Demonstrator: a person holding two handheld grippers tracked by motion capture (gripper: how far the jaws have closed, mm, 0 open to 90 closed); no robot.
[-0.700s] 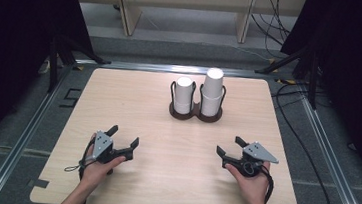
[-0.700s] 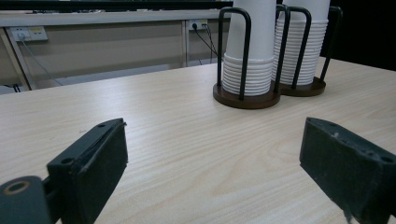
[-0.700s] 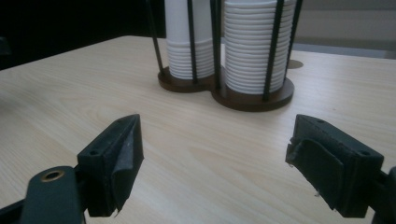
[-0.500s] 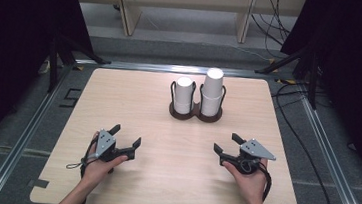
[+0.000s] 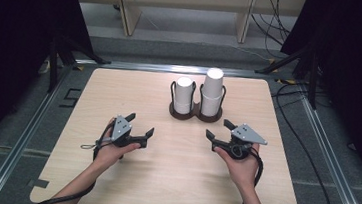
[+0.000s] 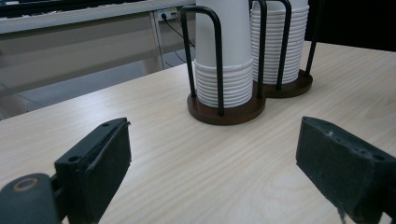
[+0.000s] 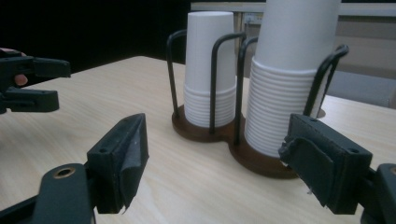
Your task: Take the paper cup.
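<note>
A dark wooden cup holder (image 5: 195, 114) with black wire loops stands at the table's far middle. It carries two stacks of white paper cups: a shorter one (image 5: 183, 94) on the left and a taller one (image 5: 212, 91) on the right. My left gripper (image 5: 140, 124) is open, nothing between its jaws, and sits front-left of the holder, pointing at it. In the left gripper view the open gripper (image 6: 217, 163) frames the shorter stack (image 6: 224, 60). My right gripper (image 5: 219, 129) is open and empty just in front of the taller stack. In the right gripper view that gripper (image 7: 219, 163) faces both stacks (image 7: 289, 70).
The light wooden table (image 5: 120, 83) has a metal frame around it. Wooden furniture legs and cables lie on the floor beyond the far edge. In the right gripper view the left gripper (image 7: 32, 84) shows at the far left.
Both hands have moved forward across the table toward the cup holder. The right one has also drifted a little left. Both pairs of jaws stay open.
</note>
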